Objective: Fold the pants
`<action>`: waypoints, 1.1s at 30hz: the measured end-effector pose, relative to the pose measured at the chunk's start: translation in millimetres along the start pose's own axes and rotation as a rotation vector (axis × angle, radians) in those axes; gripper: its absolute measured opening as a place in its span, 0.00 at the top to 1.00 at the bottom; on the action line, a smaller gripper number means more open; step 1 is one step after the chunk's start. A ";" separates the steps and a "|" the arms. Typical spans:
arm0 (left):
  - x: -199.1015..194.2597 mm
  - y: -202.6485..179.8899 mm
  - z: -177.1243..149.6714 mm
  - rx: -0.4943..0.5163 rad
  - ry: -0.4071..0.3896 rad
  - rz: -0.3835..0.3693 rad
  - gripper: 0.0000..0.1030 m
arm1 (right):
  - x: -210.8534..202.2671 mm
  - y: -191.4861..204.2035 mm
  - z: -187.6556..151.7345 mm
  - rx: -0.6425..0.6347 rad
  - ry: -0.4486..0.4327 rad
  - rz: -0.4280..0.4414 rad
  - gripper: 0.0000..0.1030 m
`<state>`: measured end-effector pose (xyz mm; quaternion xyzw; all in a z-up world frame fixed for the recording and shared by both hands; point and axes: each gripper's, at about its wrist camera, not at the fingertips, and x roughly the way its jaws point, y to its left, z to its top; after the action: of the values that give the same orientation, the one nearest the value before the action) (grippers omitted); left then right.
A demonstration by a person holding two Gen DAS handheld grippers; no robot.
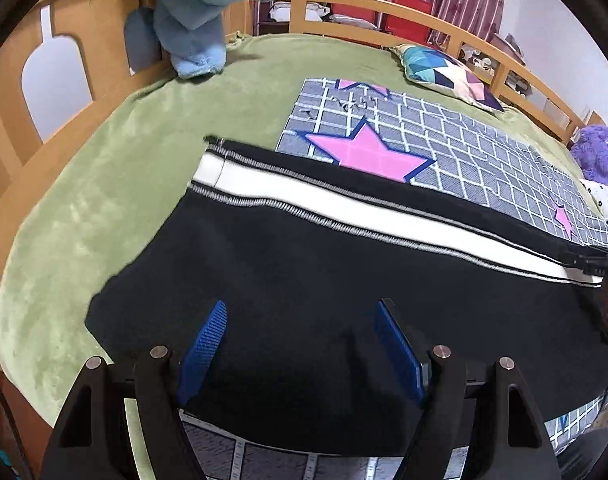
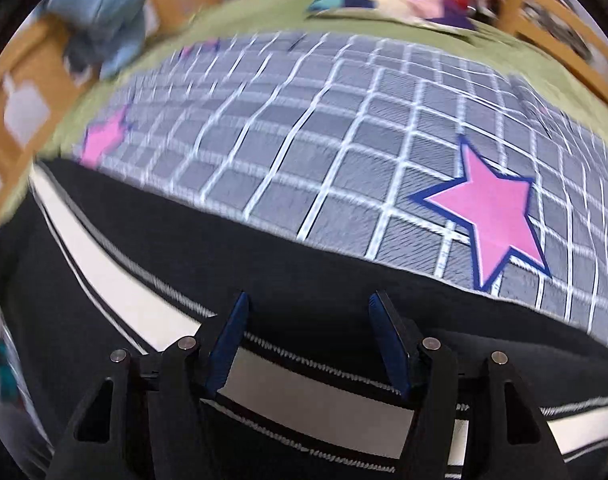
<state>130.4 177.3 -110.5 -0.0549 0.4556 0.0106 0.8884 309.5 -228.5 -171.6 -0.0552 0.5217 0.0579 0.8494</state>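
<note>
Black, soft pants (image 1: 304,280) lie limp on my bed; both my left gripper (image 1: 300,344) and right gripper (image 2: 306,336) gape wide, best pinching the hem edge.

The black pants (image 1: 304,264) with a white side stripe lie flat across the grid-patterned mat (image 1: 444,136), so nothing rises in the way over them. Beyond the pants the mat is bare and flat, its pink star (image 2: 492,216) only printed. Left of the pants the green blanket (image 1: 84,208) lies flat out to the wooden bed rail (image 1: 56,92), which walls the far and left sides. A blue plush toy (image 1: 200,20) blocks the far-left corner, a patterned pillow (image 1: 448,72) the far edge, and a purple plush toy (image 1: 596,152) the far-right corner.
</note>
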 end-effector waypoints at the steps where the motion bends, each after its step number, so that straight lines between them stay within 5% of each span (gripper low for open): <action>1: 3.2 3.5 -1.3 -0.012 0.006 -0.011 0.27 | 0.3 4.2 -2.9 -0.027 0.001 -0.001 0.50; 3: 7.1 7.8 -2.0 -0.027 0.010 -0.023 0.27 | -3.2 14.4 -3.2 -0.070 -0.020 -0.028 0.97; 6: 6.1 9.9 5.2 -0.007 -0.007 -0.014 0.27 | -21.3 21.0 -5.0 -0.104 -0.089 -0.087 0.97; 10: -0.7 15.7 34.8 0.047 -0.089 0.063 0.27 | -48.6 -12.1 5.0 0.067 -0.211 0.038 0.96; 12: 3.9 23.8 55.6 0.026 -0.108 0.087 0.27 | -38.5 -17.5 12.2 0.108 -0.199 0.044 0.96; 15: 23.0 37.8 87.5 -0.025 -0.100 0.075 0.27 | 3.5 -0.1 15.9 0.058 -0.071 -0.036 0.94; 17: 39.4 44.1 103.0 -0.051 -0.087 0.067 0.27 | 8.9 8.8 14.1 0.027 -0.088 -0.076 0.92; 20: 67.5 52.8 115.1 -0.079 -0.069 0.109 0.28 | 1.9 -0.2 12.0 0.091 -0.111 -0.027 0.92; 21: 76.7 54.1 116.3 -0.084 -0.051 0.120 0.38 | 1.2 -2.8 11.6 0.107 -0.113 -0.011 0.92; 22: 88.5 55.0 117.0 -0.090 -0.019 0.116 0.70 | -0.7 -3.6 9.3 0.112 -0.115 -0.007 0.92; 23: 96.8 55.1 117.1 -0.090 0.010 0.100 0.79 | -2.6 -3.0 9.2 0.109 -0.123 -0.014 0.93; 28: 76.2 63.5 126.4 -0.105 -0.144 0.041 0.81 | -25.9 -2.9 11.7 0.139 -0.219 0.002 0.96; 33: 113.4 63.8 129.3 -0.126 -0.034 0.087 0.76 | 9.1 -6.4 7.0 0.151 -0.149 -0.019 0.94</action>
<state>296.8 251.1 -133.1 -0.0908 0.4408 0.0786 0.8895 320.7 -233.3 -176.4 0.0082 0.4592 0.0142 0.8882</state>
